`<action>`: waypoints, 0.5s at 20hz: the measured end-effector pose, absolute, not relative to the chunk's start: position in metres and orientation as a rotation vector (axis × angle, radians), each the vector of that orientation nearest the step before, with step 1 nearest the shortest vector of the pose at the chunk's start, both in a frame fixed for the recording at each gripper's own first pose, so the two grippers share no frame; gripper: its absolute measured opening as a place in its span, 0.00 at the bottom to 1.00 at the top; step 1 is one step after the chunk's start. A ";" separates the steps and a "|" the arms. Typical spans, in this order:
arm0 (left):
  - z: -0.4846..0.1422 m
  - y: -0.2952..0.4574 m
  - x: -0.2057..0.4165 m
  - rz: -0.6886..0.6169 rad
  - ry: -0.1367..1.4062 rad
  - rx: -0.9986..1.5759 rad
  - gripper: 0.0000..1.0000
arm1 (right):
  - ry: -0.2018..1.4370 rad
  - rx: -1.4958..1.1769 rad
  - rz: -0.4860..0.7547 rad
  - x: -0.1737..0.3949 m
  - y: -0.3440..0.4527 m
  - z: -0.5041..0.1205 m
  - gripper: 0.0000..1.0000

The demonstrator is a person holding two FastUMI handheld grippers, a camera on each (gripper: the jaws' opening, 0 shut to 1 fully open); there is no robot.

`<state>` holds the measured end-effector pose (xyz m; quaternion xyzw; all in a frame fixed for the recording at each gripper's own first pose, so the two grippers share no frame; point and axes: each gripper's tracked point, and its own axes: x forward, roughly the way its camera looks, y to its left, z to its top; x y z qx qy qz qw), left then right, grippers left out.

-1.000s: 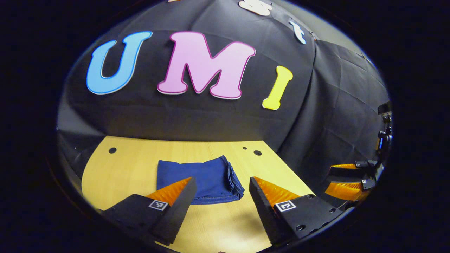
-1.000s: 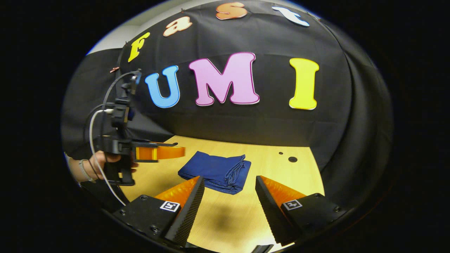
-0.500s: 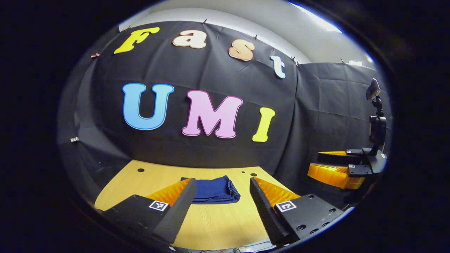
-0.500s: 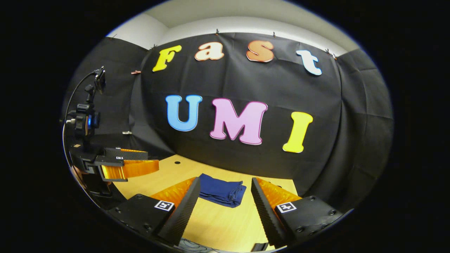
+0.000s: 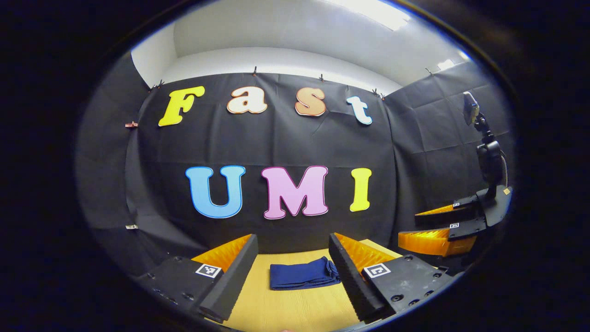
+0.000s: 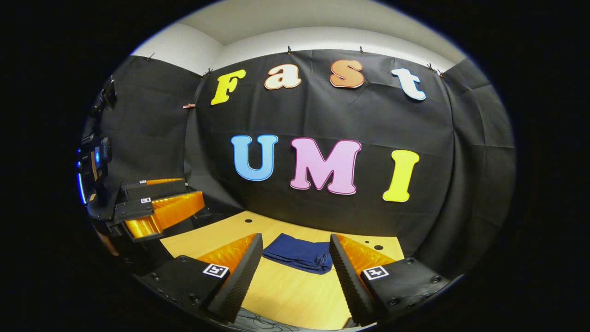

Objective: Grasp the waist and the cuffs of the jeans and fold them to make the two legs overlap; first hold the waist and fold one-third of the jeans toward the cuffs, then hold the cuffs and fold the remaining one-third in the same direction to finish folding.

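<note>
The jeans (image 5: 302, 273) lie as a compact folded bundle on the wooden table (image 5: 286, 309), toward its far edge near the black cloth wall, their stacked layered edges at the right end. Over the last second both cameras have pulled back and tilted up, so the bundle looks smaller and sits farther off. The left gripper (image 5: 292, 272) and the right gripper (image 6: 295, 272) both hold their 2 fingers spread wide with nothing between them, well clear of the denim. I judge the folding finished and both hands retreating.
</note>
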<state>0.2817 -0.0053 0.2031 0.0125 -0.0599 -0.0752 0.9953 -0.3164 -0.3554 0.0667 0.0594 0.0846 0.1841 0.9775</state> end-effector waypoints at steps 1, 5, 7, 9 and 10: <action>0.201 -0.007 0.283 -0.143 -0.120 0.032 0.96 | 0.175 0.122 0.372 -0.321 -0.366 0.064 0.90; 0.205 -0.021 0.286 -0.150 -0.117 0.000 0.92 | 0.184 0.121 0.338 -0.312 -0.390 0.068 0.89; 0.214 -0.017 0.285 -0.133 -0.134 -0.007 0.95 | 0.162 0.121 0.321 -0.304 -0.398 0.073 0.89; 0.217 -0.015 0.286 -0.123 -0.144 0.004 0.95 | 0.148 0.116 0.315 -0.298 -0.399 0.080 0.89; 0.218 -0.013 0.286 -0.113 -0.150 0.013 0.95 | 0.145 0.116 0.313 -0.297 -0.399 0.082 0.90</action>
